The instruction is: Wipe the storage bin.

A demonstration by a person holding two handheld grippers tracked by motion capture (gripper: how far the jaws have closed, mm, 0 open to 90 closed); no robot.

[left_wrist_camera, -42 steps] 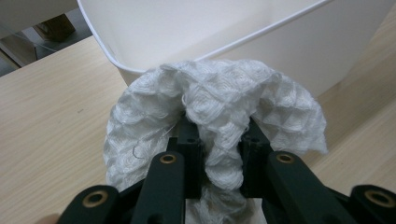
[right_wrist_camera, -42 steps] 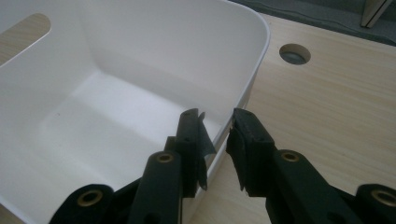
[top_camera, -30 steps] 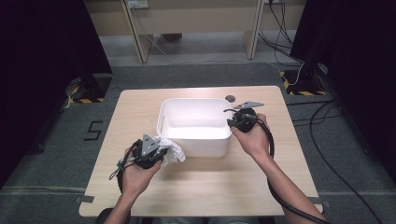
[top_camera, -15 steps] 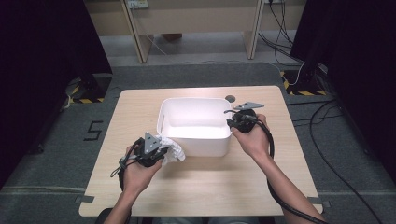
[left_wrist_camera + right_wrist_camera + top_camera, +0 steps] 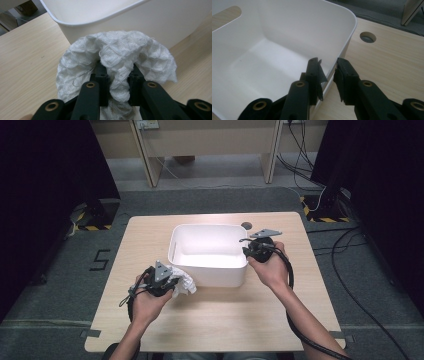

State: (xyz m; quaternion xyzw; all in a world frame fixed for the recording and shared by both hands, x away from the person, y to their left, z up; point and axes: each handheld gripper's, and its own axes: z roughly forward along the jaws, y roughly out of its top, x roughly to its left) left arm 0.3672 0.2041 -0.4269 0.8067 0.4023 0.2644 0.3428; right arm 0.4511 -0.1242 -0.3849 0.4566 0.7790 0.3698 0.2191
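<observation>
A crumpled white waffle-weave cloth (image 5: 187, 283) (image 5: 117, 50) lies on the table against the front left corner of a white plastic bin (image 5: 215, 275) (image 5: 162, 22). My left gripper (image 5: 179, 282) (image 5: 117, 72) is shut on a fold of that cloth, which bulges out around both jaws. My right gripper (image 5: 246, 249) (image 5: 328, 67) sits at the bin's right wall (image 5: 347, 37), one jaw inside and one outside, shut on the rim. The bin's inside is bare.
The wooden table (image 5: 225, 315) has free surface in front of and beside the bin. A round cable hole (image 5: 246, 225) (image 5: 367, 37) sits behind the bin's right corner. Grey floor, desk legs and cables lie beyond the table.
</observation>
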